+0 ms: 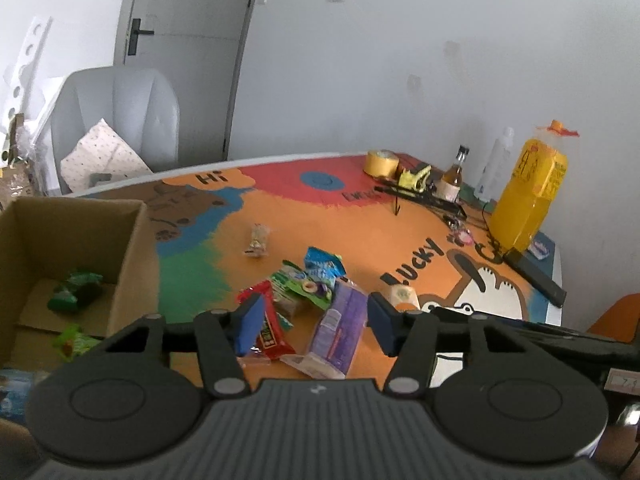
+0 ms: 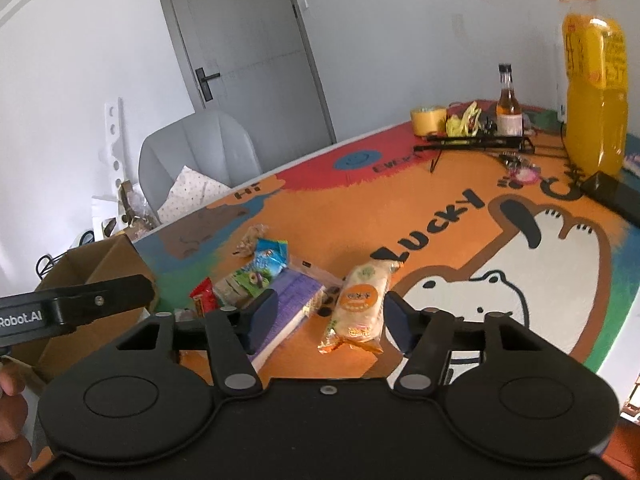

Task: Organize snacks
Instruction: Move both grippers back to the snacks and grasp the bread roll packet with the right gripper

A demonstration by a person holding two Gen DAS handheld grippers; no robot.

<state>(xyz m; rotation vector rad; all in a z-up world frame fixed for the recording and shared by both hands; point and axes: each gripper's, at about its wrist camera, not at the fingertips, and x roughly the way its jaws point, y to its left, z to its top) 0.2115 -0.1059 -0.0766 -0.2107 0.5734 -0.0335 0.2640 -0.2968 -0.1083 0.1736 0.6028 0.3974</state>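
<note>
Two claws are hanging over a heap of snacks on the painted bench [image 1: 360, 220], each half-open and holding nothing. To the left of the left claw [image 1: 316, 320], the box [image 1: 132, 248] is already sheltering a few green packets [image 1: 76, 288]. Between that claw's blue pads, the red bar [image 1: 272, 320] and purple pack [image 1: 340, 328] are lying side by side, untouched; closing there risks catching both, so it should be centring on one wrapper, probably the purple one, before squeezing. Further right, the right claw [image 2: 330, 316] is straddling the orange bun [image 2: 360, 304], which is resting between the pads, perhaps just touching the right one. It looks soft: a low, gentle grip across the middle would be keeping it from crushing or slipping.
</note>
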